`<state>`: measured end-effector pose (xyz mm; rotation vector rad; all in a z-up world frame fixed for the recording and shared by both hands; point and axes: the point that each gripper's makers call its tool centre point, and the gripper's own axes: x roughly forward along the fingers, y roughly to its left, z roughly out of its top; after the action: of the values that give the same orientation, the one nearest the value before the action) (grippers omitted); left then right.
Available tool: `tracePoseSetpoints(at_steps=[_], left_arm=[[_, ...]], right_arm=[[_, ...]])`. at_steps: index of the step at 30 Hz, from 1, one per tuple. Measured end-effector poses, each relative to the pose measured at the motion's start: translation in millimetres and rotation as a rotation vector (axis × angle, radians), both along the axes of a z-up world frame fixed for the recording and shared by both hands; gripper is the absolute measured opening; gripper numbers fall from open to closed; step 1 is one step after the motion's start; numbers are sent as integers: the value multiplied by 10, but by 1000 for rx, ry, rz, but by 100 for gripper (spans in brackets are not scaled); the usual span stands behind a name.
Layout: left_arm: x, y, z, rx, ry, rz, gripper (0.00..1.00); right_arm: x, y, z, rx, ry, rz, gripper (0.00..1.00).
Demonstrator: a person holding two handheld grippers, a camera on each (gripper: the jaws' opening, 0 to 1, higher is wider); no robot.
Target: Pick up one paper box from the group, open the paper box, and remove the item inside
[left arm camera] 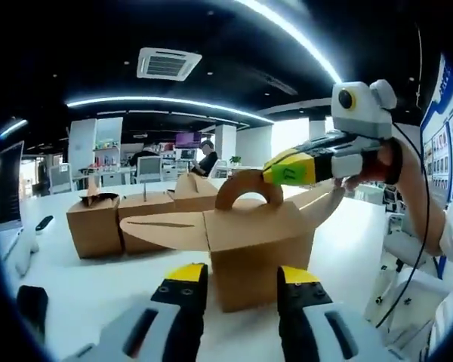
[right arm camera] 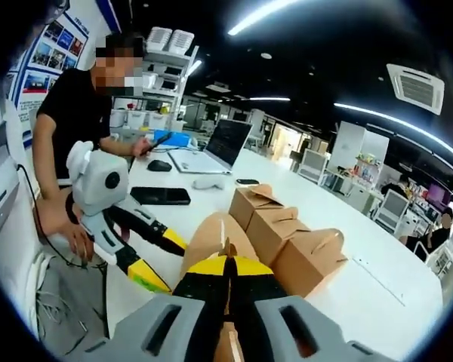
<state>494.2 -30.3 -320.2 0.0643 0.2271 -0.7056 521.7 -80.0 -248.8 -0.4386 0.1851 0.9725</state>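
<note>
Both views face the same paper box (left arm camera: 260,253) closely from opposite sides.

Brown paper box (left arm camera: 260,245) on table, flaps open, w/ arched handle.

Left gripper (left arm camera: 241,283) at the bottom, jaws apart, yellow tips just short of the nearest paper box (left arm camera: 260,253) and not touching it. Box standing on a white table (left arm camera: 98,290), flaps spread wide to both sides, arched handle flap (left arm camera: 248,188) upright on top. Right gripper (left arm camera: 283,175) reaching in from the right, held by a hand (left arm camera: 374,167), its tip against that handle flap; jaw gap hidden. Three more boxes (left arm camera: 136,219) behind on the left, close together. A laptop (left arm camera: 7,185) at the left edge. A seated person (left arm camera: 206,158) far back among desks.
</note>
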Motion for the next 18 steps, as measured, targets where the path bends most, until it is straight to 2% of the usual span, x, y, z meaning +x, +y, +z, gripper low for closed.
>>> tracePoseSetpoints(at_steps=[2,6,10,18], left_arm=[[-24,6,53,26,-28,0,42],[-39,-51,184,40,-92,-18,60],[51,-145,180,1,-64,-21,77],[89,-136,361,-68,-106,25,78]], right_arm=[[-4,-2,0,1,1,1,3],[-8,-6,-6,-1,1,0,3],[-20,3,-11,-2,4,2,3],[-20,-20,-18,-2,11,-10,3]])
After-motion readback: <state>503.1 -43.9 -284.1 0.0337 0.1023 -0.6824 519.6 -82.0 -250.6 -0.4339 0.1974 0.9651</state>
